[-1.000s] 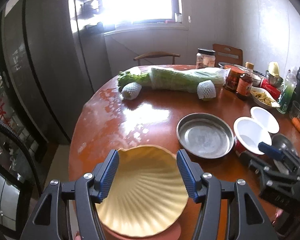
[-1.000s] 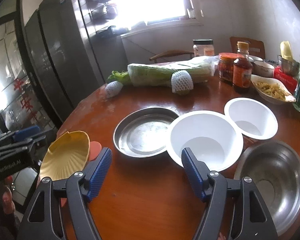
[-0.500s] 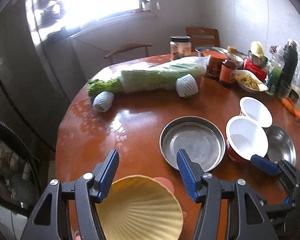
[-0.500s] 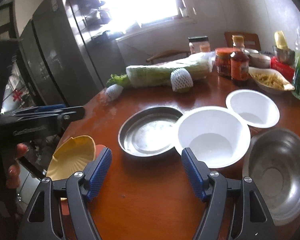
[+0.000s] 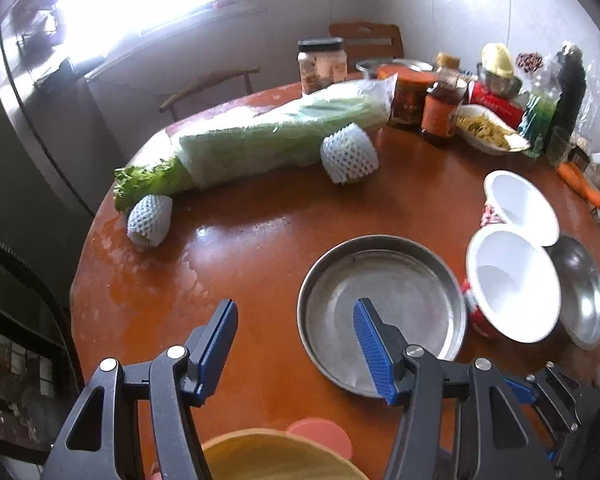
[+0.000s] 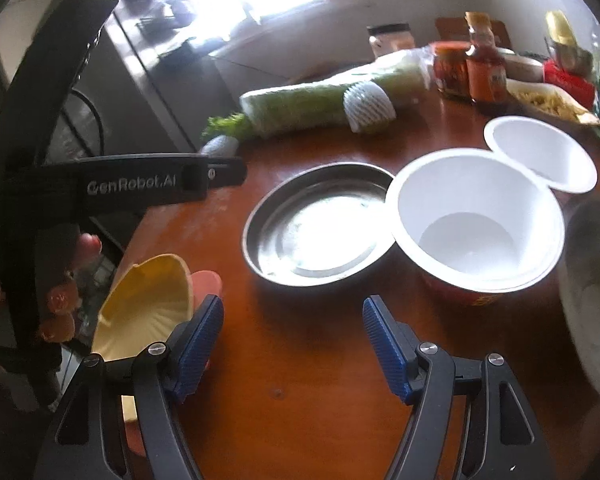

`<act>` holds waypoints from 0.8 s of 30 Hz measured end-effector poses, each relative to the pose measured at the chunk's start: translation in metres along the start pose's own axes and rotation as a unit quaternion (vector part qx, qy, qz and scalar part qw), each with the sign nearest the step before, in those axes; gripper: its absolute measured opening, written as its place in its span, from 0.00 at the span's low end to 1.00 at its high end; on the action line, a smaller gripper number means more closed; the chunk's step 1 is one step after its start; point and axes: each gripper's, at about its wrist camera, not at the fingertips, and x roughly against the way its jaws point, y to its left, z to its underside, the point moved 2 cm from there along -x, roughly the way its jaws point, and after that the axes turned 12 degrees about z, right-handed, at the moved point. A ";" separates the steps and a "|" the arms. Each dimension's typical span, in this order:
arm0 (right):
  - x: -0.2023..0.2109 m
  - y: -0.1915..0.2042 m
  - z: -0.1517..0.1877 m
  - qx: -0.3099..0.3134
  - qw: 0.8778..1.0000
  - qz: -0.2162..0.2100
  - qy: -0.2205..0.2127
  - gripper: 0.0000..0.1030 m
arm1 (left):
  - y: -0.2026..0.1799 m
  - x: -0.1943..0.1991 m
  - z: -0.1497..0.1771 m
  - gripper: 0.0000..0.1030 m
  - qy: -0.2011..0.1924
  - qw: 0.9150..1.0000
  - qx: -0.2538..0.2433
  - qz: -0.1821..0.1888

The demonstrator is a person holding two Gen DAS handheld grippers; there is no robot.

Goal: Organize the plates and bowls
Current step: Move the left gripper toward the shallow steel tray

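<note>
A round steel plate (image 5: 382, 312) (image 6: 320, 224) lies mid-table. To its right stand two white bowls, the nearer (image 5: 512, 282) (image 6: 476, 218) with a red outside, the farther (image 5: 520, 208) (image 6: 540, 152) behind it, and a steel bowl (image 5: 584, 292) (image 6: 596, 296). A yellow shell-shaped plate (image 5: 276, 456) (image 6: 148, 308) sits on a pink plate (image 5: 320, 436) at the near table edge. My left gripper (image 5: 296, 348) is open and empty, raised above the table, its right finger over the steel plate's near rim. My right gripper (image 6: 292, 344) is open and empty, low over bare table before the steel plate.
A wrapped cabbage (image 5: 268, 140), two foam-netted fruits (image 5: 350, 152) (image 5: 150, 220), jars, sauce bottles (image 5: 440, 108) and a food dish (image 5: 488, 132) crowd the far side. A carrot (image 5: 580, 184) lies far right. A chair (image 5: 208, 84) stands behind the round wooden table (image 5: 240, 264).
My left gripper has risen and moved forward, off the yellow plate toward the steel plate; the yellow plate has slid to the frame's bottom. My right gripper has moved closer to the bowls.
</note>
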 end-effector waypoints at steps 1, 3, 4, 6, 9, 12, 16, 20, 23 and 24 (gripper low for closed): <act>-0.002 0.000 -0.001 -0.006 1.000 0.004 0.003 0.72 | 0.001 -0.007 -0.001 0.58 0.008 1.000 -0.002 0.002; -0.007 0.000 -0.002 -0.015 1.000 0.008 0.003 0.72 | 0.003 -0.016 -0.003 0.58 0.017 1.000 0.002 0.012; -0.008 -0.001 -0.002 -0.019 1.000 0.012 0.002 0.72 | 0.003 -0.019 -0.004 0.58 0.019 1.000 0.002 0.011; -0.010 -0.003 -0.003 -0.030 0.999 0.021 0.000 0.72 | 0.003 -0.027 -0.005 0.58 0.023 1.000 -0.002 0.004; -0.014 -0.008 -0.008 -0.057 0.998 0.024 -0.003 0.72 | 0.006 -0.035 -0.006 0.56 0.031 1.000 0.002 0.001; -0.019 -0.007 -0.011 -0.057 0.998 0.030 -0.005 0.72 | 0.008 -0.049 -0.006 0.45 0.051 0.999 0.005 0.006; -0.028 -0.012 -0.013 -0.066 0.997 0.029 0.012 0.72 | 0.014 -0.066 0.000 0.31 0.084 0.996 0.019 0.019; -0.030 -0.010 -0.014 -0.058 0.998 0.030 0.009 0.72 | 0.022 -0.070 0.007 0.23 0.090 0.995 0.033 0.026; -0.032 -0.006 -0.015 -0.051 0.998 0.027 0.008 0.71 | 0.028 -0.067 0.011 0.21 0.089 0.995 0.040 0.028; -0.033 -0.004 -0.015 -0.049 0.998 0.024 0.009 0.69 | 0.030 -0.066 0.012 0.21 0.089 0.995 0.039 0.029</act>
